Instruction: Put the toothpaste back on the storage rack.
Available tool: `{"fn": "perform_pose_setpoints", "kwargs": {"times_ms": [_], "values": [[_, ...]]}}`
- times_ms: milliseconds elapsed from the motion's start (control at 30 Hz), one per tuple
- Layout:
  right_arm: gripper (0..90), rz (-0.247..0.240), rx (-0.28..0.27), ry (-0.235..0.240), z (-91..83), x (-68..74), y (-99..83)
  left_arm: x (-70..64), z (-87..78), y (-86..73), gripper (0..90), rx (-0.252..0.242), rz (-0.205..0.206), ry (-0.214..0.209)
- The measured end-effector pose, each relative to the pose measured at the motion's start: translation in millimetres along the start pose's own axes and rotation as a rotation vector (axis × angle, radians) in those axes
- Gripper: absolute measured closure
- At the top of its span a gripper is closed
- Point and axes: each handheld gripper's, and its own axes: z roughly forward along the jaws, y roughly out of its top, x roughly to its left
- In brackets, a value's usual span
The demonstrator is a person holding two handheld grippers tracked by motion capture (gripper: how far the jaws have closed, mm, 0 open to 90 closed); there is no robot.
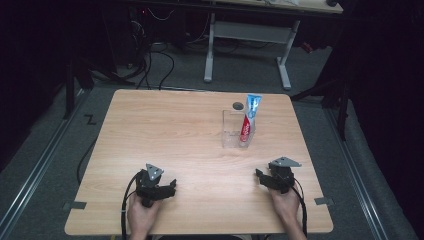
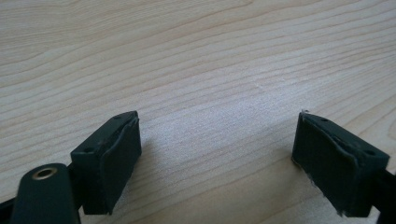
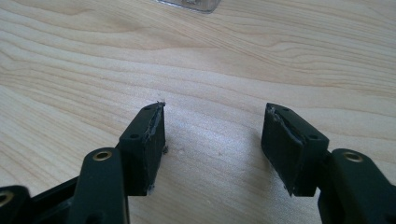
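Dim room, grey carpeted floor with a metal rail along each side, a tangle of black cables at the rear left and the white legs of a second desk beyond. At centre, a pale wood-grain table with rounded corners, smooth and matte, long streaks of grain running across it.

Near the front left edge, the left gripper, black and angular, topped by a grey three-cornered plate, held in the person's left hand, a black cable looping back off the table edge. In the left gripper view, its two blocky black jaws set wide apart, flat rubbery pads frayed at the edges, bare wood between them, nothing grasped.

Toward the far right of the table, well apart from both grippers, a clear rectangular plastic holder, thin-walled and glossy, standing upright. Inside it at the right end, a toothpaste tube, red and white body with a flat blue crimped end up, leaning slightly. Just behind, a small dark round mark on the tabletop. A corner of the holder at the top edge of the right gripper view.

Near the front right edge, the right gripper, same black build and grey plate, held in the right hand. In its own view, jaws likewise parted, worn pads facing each other over bare wood, released and empty.
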Motion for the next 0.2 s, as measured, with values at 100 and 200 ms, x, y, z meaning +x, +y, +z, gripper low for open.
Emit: {"fn": "perform_pose_setpoints", "kwargs": {"times_ms": [100, 200], "values": [[39.4, 0.000, 0.000, 0.001, 0.0, 0.0, 0.0, 0.0, 0.0, 0.0, 15.8, 0.000, 0.000, 0.000], [39.2, 0.000, 0.001, 0.001, 0.0, 0.1, 0.0, 0.0, 0.0, 0.0, 15.8, 0.000, 0.000, 0.000]]}}
